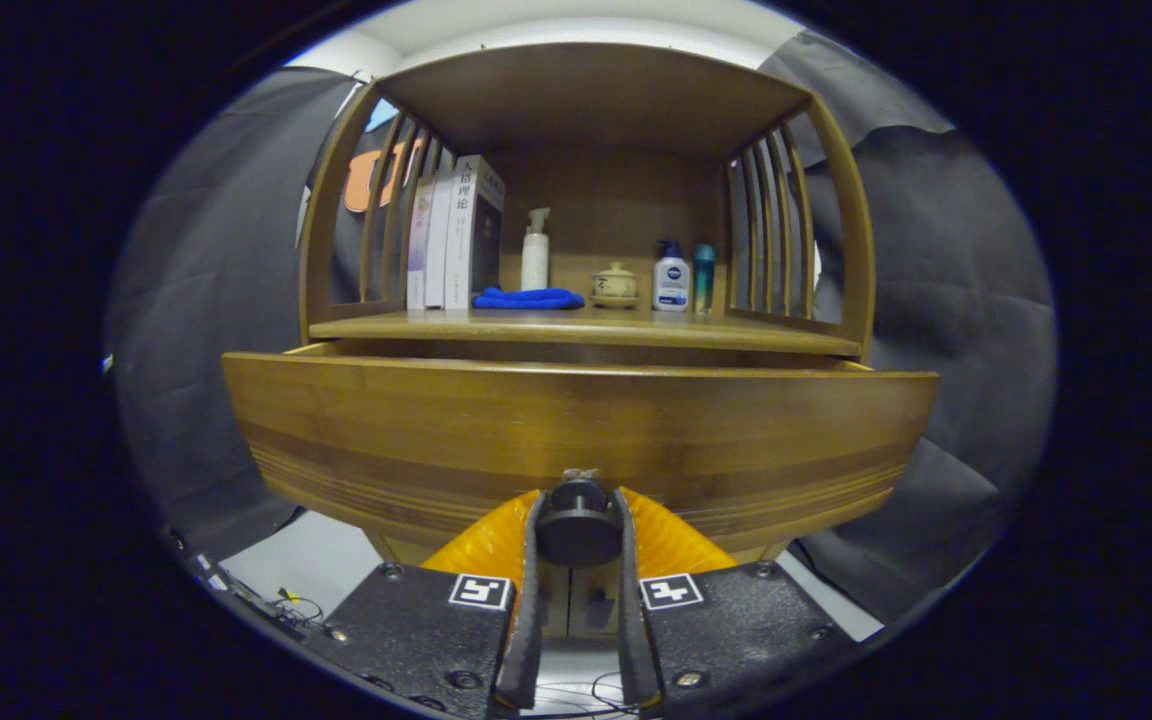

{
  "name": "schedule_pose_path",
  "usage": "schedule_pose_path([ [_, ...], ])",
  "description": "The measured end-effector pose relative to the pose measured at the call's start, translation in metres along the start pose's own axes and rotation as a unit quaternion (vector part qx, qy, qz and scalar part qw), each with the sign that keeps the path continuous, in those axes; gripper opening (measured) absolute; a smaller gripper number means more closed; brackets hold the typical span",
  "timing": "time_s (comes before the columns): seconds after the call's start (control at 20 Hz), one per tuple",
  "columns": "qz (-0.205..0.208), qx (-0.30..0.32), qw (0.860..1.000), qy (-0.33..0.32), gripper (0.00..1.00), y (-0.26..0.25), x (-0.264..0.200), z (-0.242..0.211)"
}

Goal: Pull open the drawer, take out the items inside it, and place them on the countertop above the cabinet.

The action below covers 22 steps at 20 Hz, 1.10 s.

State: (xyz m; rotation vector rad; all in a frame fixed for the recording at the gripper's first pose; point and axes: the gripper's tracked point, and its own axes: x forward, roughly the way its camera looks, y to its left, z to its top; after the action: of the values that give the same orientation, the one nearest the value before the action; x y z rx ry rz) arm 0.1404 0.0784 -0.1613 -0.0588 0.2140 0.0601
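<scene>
Fingers (578, 530) clamped on drawer knob (578, 525); drawer (576, 430) partly out, contents hidden behind front.

Gripper view rides on tool (578, 520), faces cabinet (586, 200) head-on, very near drawer front (576, 430) (low vantage).

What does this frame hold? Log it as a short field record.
gripper: gripper shut on the drawer knob
drawer: drawer front pulled partly out; inside hidden
countertop: books, white pump bottle, blue cloth, lidded cup, two bottles
task stage: opening the drawer; no item taken out yet
</scene>
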Motion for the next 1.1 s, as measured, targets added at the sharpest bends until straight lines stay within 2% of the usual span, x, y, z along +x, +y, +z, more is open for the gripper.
schedule_pose_path([
  [0.65,0.006,0.01,1.0,0.023,0.34,0.003,-0.096,-0.043],
  [1.1,0.005,0.004,1.0,0.02,0.35,0.002,-0.101,-0.049],
])
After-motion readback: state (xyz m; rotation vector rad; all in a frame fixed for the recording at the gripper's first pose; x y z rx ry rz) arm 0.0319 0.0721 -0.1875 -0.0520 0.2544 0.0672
